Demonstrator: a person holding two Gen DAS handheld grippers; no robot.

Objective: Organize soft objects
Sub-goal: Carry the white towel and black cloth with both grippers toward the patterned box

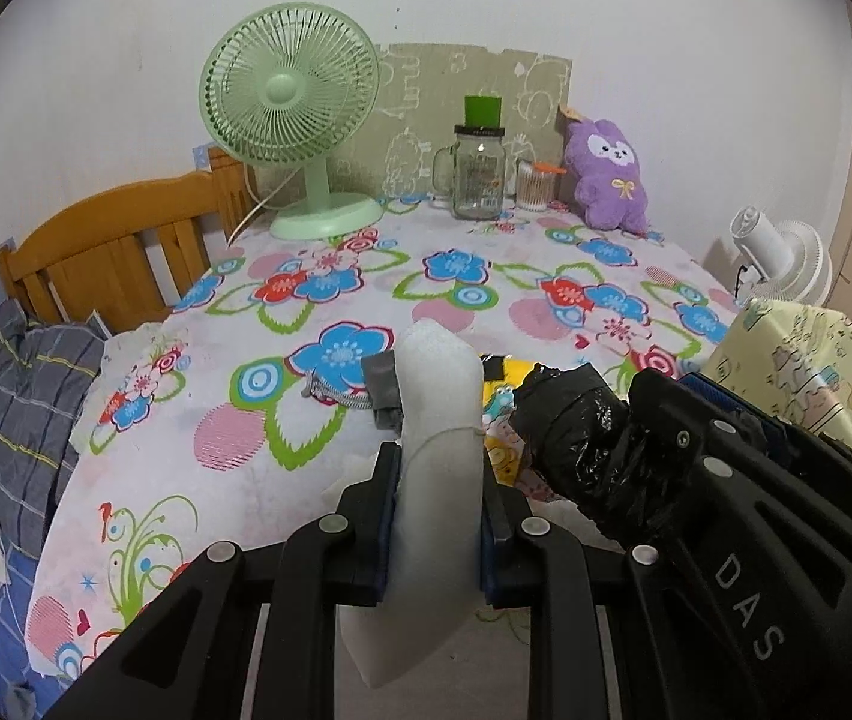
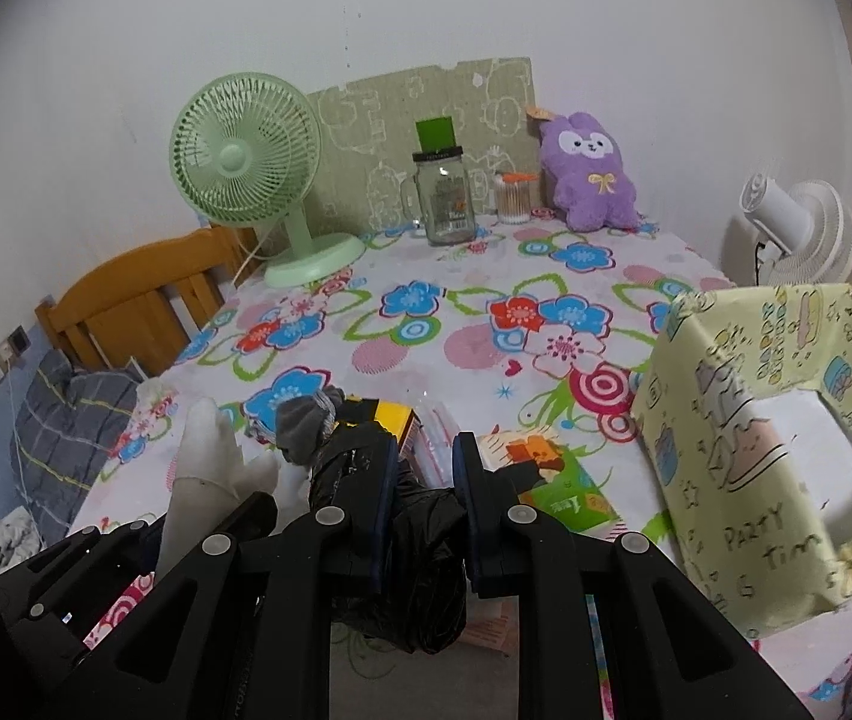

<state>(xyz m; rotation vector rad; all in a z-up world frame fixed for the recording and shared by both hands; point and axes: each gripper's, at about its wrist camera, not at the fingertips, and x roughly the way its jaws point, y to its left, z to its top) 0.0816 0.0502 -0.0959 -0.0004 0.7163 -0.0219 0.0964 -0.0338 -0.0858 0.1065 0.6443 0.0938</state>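
My left gripper (image 1: 438, 462) is shut on a white sock (image 1: 438, 408), which stands up between the pads above the flowered tablecloth (image 1: 234, 468). My right gripper (image 2: 426, 450) is shut on a crumpled black plastic bag (image 2: 420, 540), which hangs down between its fingers. The two grippers are side by side. The black bag (image 1: 582, 438) also shows in the left wrist view, and the white sock (image 2: 204, 468) in the right wrist view. A grey sock (image 2: 306, 420) lies on the table just beyond them. A purple plush toy (image 2: 591, 174) leans on the wall at the back.
An open box wrapped in pale yellow cartoon paper (image 2: 774, 420) stands at the right. A yellow packet (image 2: 390, 417) and a green one (image 2: 570, 492) lie ahead. At the back stand a green fan (image 2: 246, 162), a glass jar (image 2: 444, 198) and a cotton-swab tub (image 2: 513, 198). A bed lies to the left.
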